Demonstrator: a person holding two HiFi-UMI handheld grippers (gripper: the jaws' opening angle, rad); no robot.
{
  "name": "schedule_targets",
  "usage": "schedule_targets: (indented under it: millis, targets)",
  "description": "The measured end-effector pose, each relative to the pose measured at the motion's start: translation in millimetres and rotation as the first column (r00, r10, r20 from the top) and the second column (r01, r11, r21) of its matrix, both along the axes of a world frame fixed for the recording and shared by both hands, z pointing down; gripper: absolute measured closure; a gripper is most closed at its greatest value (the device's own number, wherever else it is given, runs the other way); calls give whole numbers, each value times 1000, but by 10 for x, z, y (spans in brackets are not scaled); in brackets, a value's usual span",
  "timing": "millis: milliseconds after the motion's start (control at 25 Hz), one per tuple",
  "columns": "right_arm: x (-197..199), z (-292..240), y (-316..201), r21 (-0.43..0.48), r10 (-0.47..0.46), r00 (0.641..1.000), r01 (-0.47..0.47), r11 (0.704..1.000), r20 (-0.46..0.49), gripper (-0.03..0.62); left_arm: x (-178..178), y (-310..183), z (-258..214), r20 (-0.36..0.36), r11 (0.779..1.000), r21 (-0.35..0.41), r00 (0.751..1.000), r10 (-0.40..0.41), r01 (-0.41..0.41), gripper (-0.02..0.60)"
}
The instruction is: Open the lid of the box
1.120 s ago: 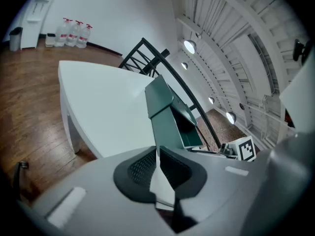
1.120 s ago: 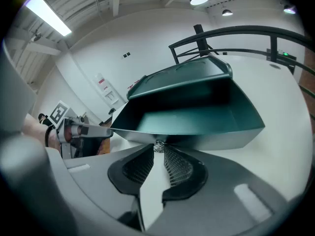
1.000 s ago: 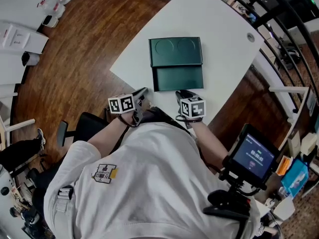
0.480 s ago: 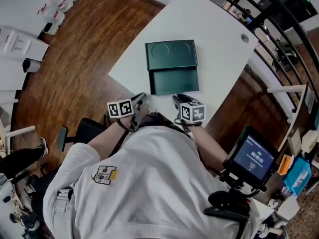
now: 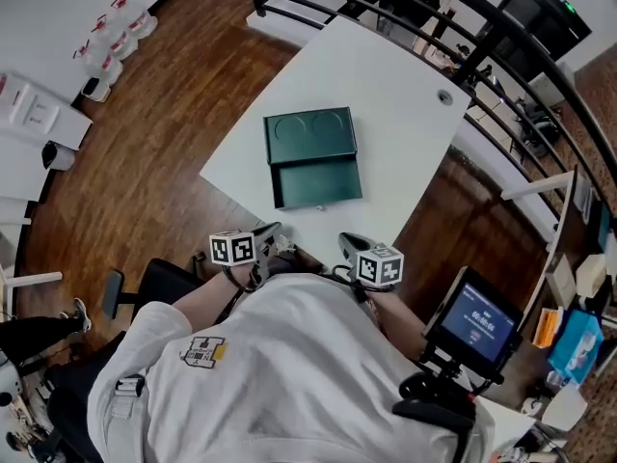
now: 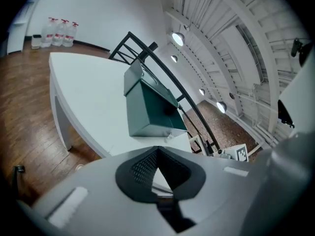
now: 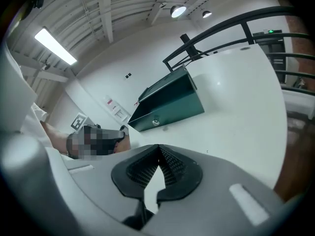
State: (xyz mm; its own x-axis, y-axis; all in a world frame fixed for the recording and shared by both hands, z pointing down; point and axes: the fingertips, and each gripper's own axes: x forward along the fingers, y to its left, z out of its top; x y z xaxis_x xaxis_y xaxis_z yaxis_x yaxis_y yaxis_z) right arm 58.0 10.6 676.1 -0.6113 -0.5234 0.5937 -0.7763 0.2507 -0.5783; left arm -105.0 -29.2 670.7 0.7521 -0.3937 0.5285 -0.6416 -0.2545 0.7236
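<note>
A dark green box (image 5: 313, 158) stands on the white table (image 5: 395, 85) with its lid thrown back. The lid (image 5: 310, 135) lies flat behind the tray and shows two round hollows. Both grippers hang close to my body, off the table's near edge and well short of the box. My left gripper (image 5: 268, 233) is shut and empty. So is my right gripper (image 5: 347, 243), its pads closed together. In the left gripper view the box (image 6: 150, 107) sits beyond the closed left gripper (image 6: 156, 150). In the right gripper view the box (image 7: 170, 104), with a small front latch, lies past the closed right gripper (image 7: 158, 147).
A black railing (image 5: 482, 41) runs along the table's far and right sides. A screen on a stand (image 5: 479, 321) is at my lower right. Water bottles (image 5: 106, 32) stand on the wooden floor at the upper left. A chair (image 5: 154, 278) is at my left.
Both grippers have drawn back from the box's front toward my body. My head has shifted, so the box sits farther off. The box has stayed open throughout.
</note>
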Motion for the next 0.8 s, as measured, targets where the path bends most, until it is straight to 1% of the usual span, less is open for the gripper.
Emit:
schedule_targets:
  millis: [80, 320, 480, 600, 680, 800]
  targets:
    - [-2, -2, 10, 9, -11, 1000, 11, 1000, -1, 594, 15, 4, 18, 22, 1000, 20, 1000, 8, -9, 581]
    - [-8, -60, -137, 47, -16, 1000, 16, 999, 5, 594, 89, -22, 25, 26, 999, 36, 1000, 12, -13, 581]
    - [-7, -84, -176, 54, -11, 1000, 11, 999, 7, 595, 134, -28, -25, 2, 999, 48, 1000, 5, -5, 581]
    - [-18, -74, -173, 55, -19, 1000, 19, 998, 3, 595, 125, -14, -2, 8, 999, 44, 1000, -3, 2, 581]
    - [-18, -69, -169, 54, -19, 1000, 19, 998, 0, 595, 157, 4, -20, -7, 999, 39, 1000, -3, 3, 581]
    - [-16, -69, -182, 54, -19, 1000, 19, 998, -8, 595, 162, -4, -37, -10, 999, 42, 1000, -7, 8, 581]
